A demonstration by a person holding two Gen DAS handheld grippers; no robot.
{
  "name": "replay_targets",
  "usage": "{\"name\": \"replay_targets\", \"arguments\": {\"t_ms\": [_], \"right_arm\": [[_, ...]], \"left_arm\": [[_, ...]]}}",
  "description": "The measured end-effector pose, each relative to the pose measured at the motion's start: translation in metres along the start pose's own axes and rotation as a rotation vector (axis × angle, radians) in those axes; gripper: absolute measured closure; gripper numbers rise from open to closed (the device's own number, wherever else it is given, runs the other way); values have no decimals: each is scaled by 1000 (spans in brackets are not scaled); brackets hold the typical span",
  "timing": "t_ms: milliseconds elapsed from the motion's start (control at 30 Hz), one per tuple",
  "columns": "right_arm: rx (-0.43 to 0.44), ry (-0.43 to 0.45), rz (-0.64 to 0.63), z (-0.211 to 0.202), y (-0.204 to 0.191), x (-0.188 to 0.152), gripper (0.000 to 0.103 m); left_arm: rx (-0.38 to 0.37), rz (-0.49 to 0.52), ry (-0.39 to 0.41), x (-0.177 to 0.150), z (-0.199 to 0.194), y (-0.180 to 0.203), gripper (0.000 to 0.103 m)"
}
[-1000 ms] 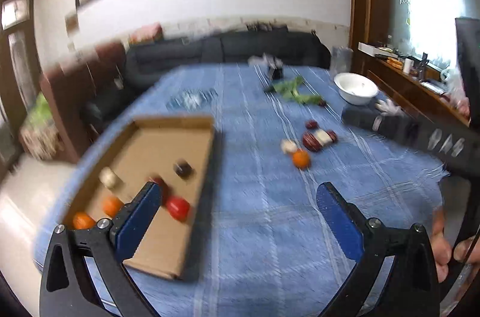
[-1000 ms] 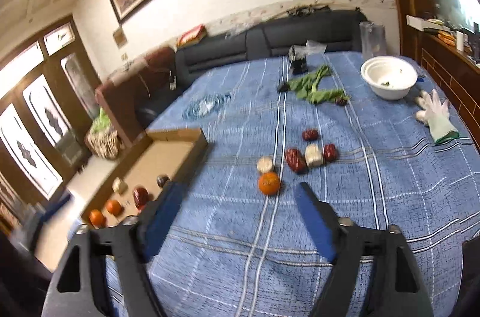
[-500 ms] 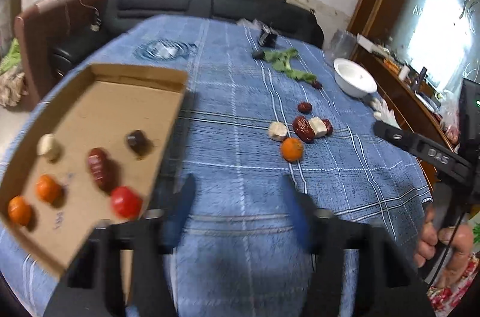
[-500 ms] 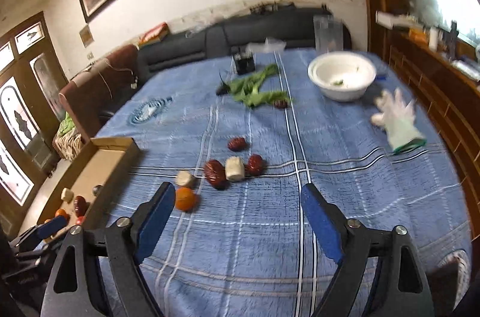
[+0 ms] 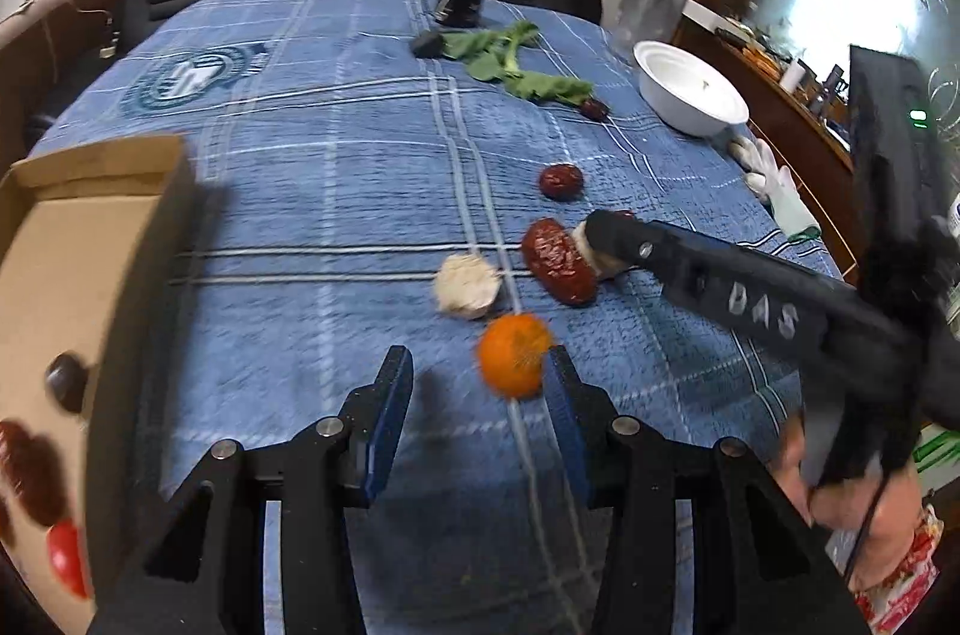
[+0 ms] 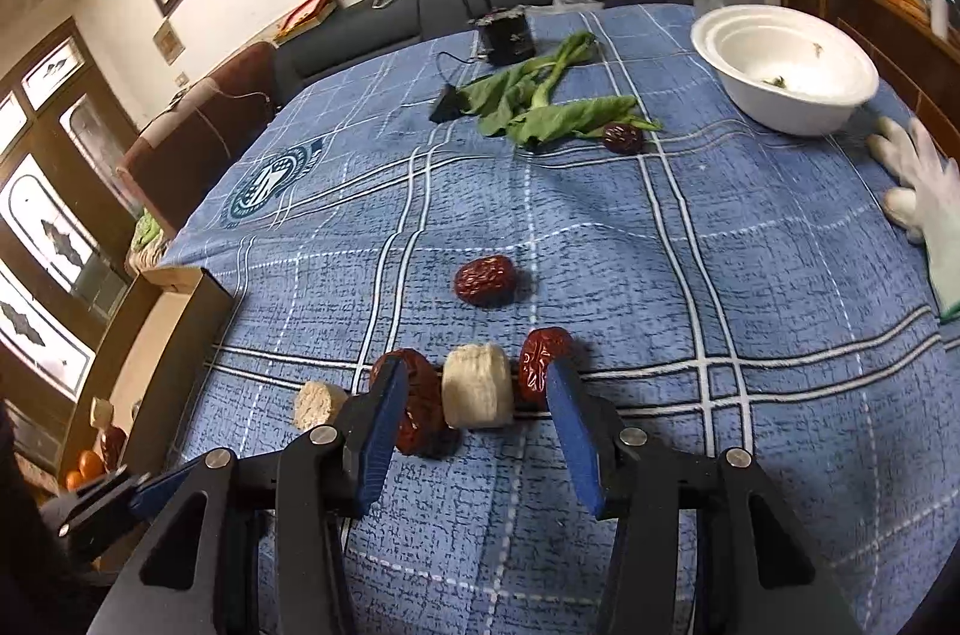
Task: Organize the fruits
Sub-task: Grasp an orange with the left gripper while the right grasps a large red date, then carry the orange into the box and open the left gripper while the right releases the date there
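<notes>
- Left gripper (image 5: 478,383): jaws parted, holding nothing; orange (image 5: 515,354) on the blue tablecloth (image 5: 336,155) touches its right finger.
- Right gripper (image 6: 474,410): jaws parted around the white cylinder piece (image 6: 478,385), not gripping; red dates flank it.
- Cardboard box (image 5: 72,239): at table's left, fruit inside.

Right hand-held gripper (image 6: 474,419) straddles pale cylinder (image 6: 478,386); dates (image 6: 417,410) crowd both sides. Orange (image 5: 515,355) near left hand-held gripper (image 5: 477,407), cloth beside it open.
</notes>
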State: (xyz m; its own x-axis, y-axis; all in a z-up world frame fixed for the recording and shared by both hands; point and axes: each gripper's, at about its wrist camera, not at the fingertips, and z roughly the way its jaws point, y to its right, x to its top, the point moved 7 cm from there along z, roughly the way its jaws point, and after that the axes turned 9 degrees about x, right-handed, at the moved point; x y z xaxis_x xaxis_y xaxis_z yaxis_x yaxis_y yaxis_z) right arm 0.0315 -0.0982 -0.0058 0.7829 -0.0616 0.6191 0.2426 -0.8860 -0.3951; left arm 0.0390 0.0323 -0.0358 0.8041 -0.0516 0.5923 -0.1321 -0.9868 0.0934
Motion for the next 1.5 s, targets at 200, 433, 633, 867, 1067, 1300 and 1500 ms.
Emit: {"name": "replay_targets", "arguments": {"t_ms": [200, 433, 633, 867, 1067, 1300, 1500], "right_arm": [[-1, 4, 16, -2, 5, -1, 55], [-32, 32, 98, -12, 37, 1, 55], [28, 32, 141, -9, 44, 3, 61], [108, 35, 144, 4, 36, 5, 61], [270, 11, 346, 7, 60, 1, 81], [302, 45, 370, -6, 51, 0, 81], [334, 63, 279, -30, 8, 5, 81]], "left_arm": [[-4, 66, 19, 6, 14, 21, 60], [-8, 88, 20, -1, 15, 26, 76], [-26, 22, 30, -2, 3, 13, 76], [-22, 4, 45, -8, -12, 8, 76], [-12, -46, 66, -14, -33, -10, 76], [29, -115, 113, -20, -67, -49, 76], [124, -159, 164, -15, -107, -116, 76]]}}
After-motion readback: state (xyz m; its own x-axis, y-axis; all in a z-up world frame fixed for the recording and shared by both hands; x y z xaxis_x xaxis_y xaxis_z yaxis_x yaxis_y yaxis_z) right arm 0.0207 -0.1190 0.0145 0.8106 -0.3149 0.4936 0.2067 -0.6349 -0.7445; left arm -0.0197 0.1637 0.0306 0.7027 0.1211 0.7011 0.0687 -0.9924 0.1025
